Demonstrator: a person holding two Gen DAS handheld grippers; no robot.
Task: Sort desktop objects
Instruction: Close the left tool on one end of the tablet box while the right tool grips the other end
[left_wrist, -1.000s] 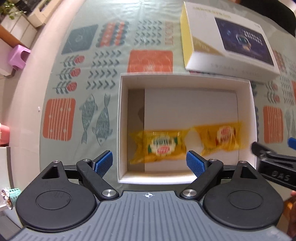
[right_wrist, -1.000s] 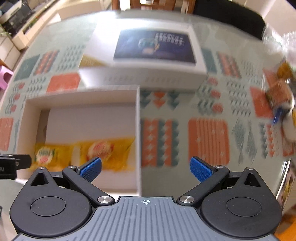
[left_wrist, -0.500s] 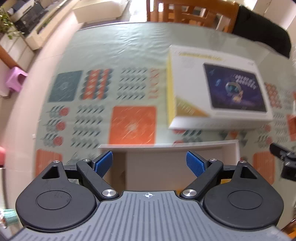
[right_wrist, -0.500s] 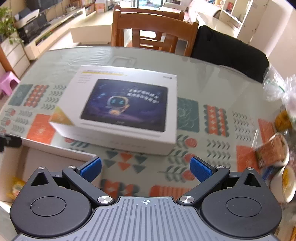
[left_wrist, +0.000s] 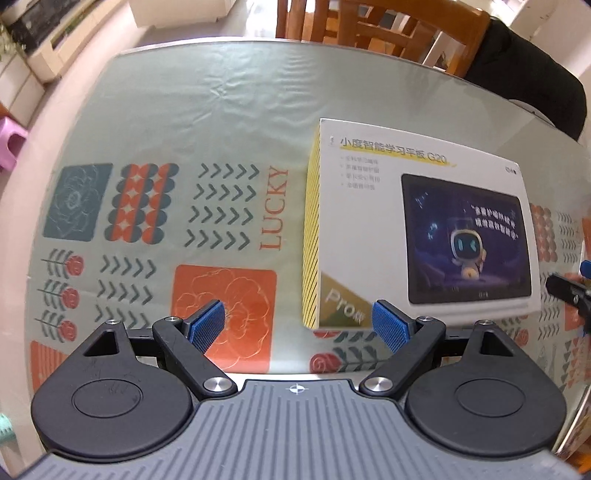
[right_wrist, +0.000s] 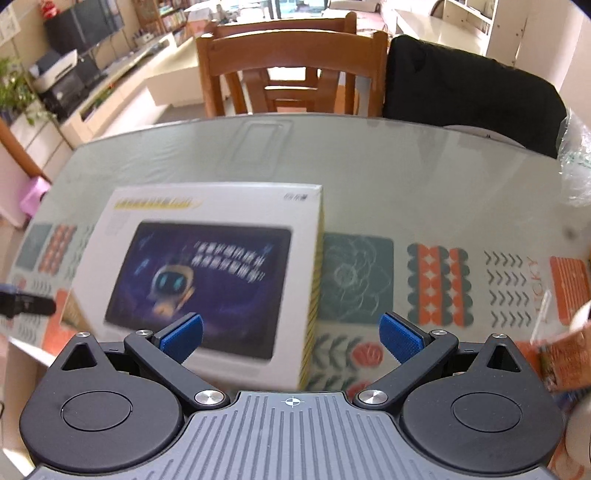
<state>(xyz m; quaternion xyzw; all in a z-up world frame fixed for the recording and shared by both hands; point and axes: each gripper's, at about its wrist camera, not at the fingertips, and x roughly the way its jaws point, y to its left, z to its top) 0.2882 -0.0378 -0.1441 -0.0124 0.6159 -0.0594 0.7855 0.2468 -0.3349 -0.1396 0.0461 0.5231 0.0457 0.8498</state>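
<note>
A white tablet box (left_wrist: 417, 236) with a robot picture and a yellow striped side lies flat on the patterned tablecloth; it also shows in the right wrist view (right_wrist: 207, 280). My left gripper (left_wrist: 297, 326) is open and empty, hovering in front of the box's near left corner. My right gripper (right_wrist: 291, 338) is open and empty, hovering over the box's near right corner. The right gripper's tip shows at the right edge of the left wrist view (left_wrist: 569, 291). The left gripper's tip shows at the left edge of the right wrist view (right_wrist: 26, 304).
Snack packets and a cup (right_wrist: 569, 354) lie at the table's right edge. A clear plastic bag (right_wrist: 576, 162) sits at the far right. Wooden chairs (right_wrist: 291, 70) and a black-draped chair (right_wrist: 469, 96) stand behind the table. The tablecloth (left_wrist: 166, 122) is bare to the left.
Both grippers have lifted and tilted up from the open white box holding the yellow packets; that box has dropped out of view and the tablet box now fills both views.
</note>
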